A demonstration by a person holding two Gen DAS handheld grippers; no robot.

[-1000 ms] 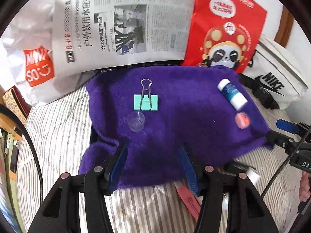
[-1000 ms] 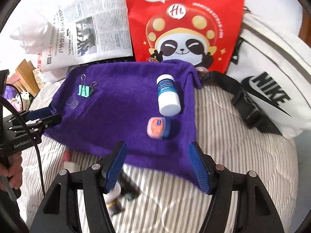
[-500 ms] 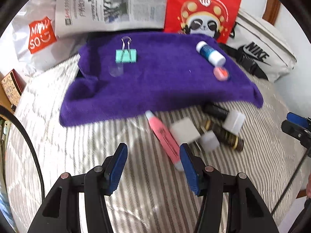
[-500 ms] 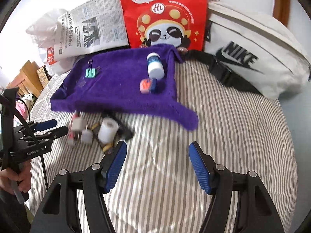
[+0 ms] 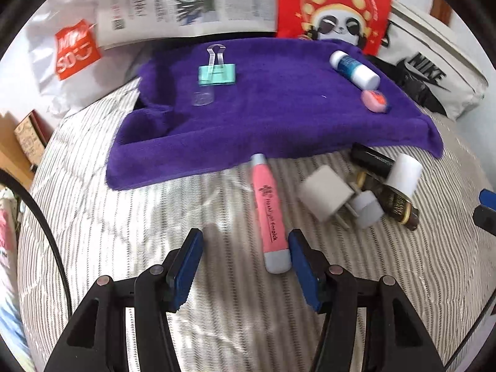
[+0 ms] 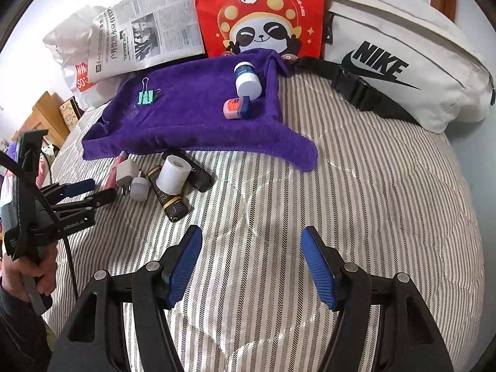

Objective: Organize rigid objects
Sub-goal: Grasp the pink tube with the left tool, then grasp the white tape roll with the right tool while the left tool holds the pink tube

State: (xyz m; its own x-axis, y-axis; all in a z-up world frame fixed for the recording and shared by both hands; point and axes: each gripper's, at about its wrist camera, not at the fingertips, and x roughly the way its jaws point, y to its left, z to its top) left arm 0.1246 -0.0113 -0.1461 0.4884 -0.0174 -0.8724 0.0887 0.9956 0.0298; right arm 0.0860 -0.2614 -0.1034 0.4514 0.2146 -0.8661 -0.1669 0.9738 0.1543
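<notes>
Purple towel (image 5: 279,117), filling both views a second ago, is now seen from further back; both grippers have been withdrawn, jaws wide and empty. A loose pile on the striped bed (image 6: 372,186) is thereby revealed: pink tube (image 5: 269,214), charger (image 5: 324,195), dark bottles (image 6: 173,198). Four items already lie on the towel. Bags and newspaper (image 6: 148,34) stand behind.

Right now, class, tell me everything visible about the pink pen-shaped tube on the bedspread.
The pink tube is slim, apparently plastic, with dark lettering along its side and a pale grey cap at its near end. It lies flat on the striped bedspread, far tip at the purple towel's edge, cap beside the left gripper's right finger.
</notes>
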